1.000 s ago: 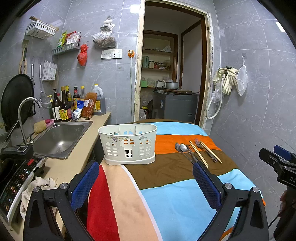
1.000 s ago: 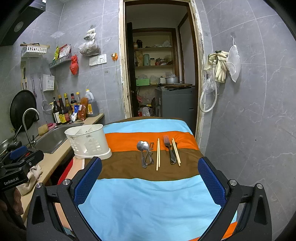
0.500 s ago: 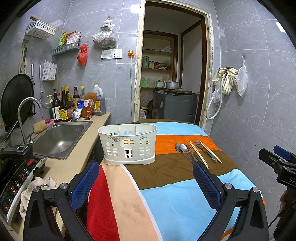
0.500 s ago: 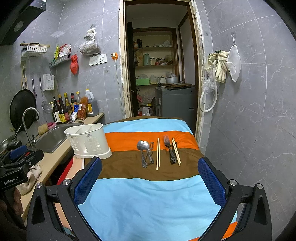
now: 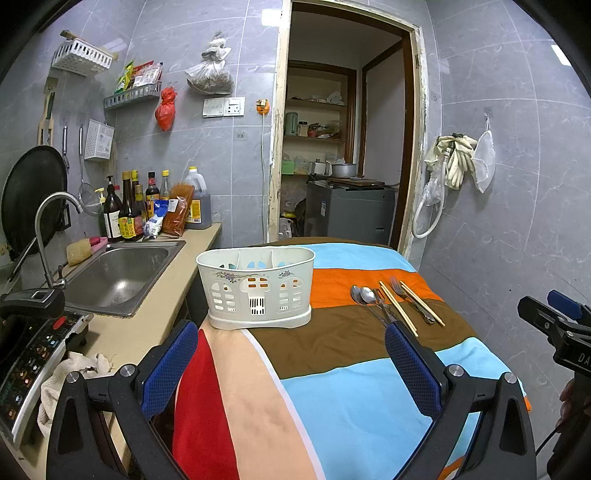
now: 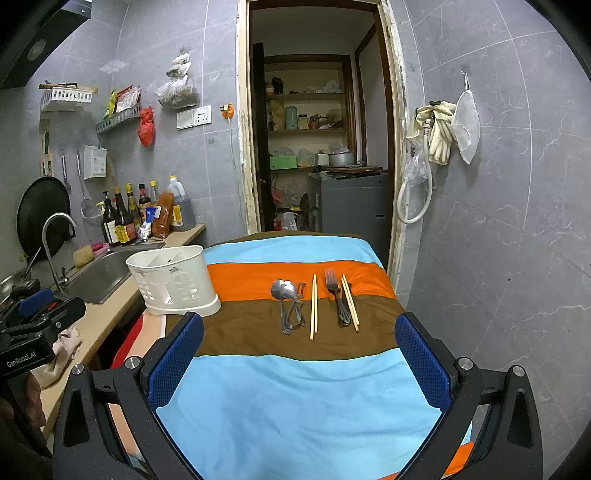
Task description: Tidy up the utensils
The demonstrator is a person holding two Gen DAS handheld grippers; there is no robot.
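Two views of one striped cloth, each with something of its own. Only from the left wrist: a cooker control panel at the far left, the caddy's front face square on, and the right gripper's black and blue body at the right edge. Only from the right wrist: a range hood corner at top left, the left gripper's lettered body low at the left edge, and the utensils seen straight along their length.

Left gripper spread wide, blue pads apart, nothing between them. Right gripper likewise wide apart and holding nothing, above the light blue stripe.

From the left: one steel sink with one curved faucet, then one utensil caddy at the cloth's left edge, just beside the counter. Cream-white plastic, upright on a wider base, three compartments across, arched cut-outs and a small flower print on the front.

Further right, well apart from the caddy, across the orange and brown stripes and roughly parallel: two spoons with bowls touching and a small metal item against them, too tangled to name; two chopsticks side by side; at least one fork; more chopsticks touching its right side, count hard to tell.
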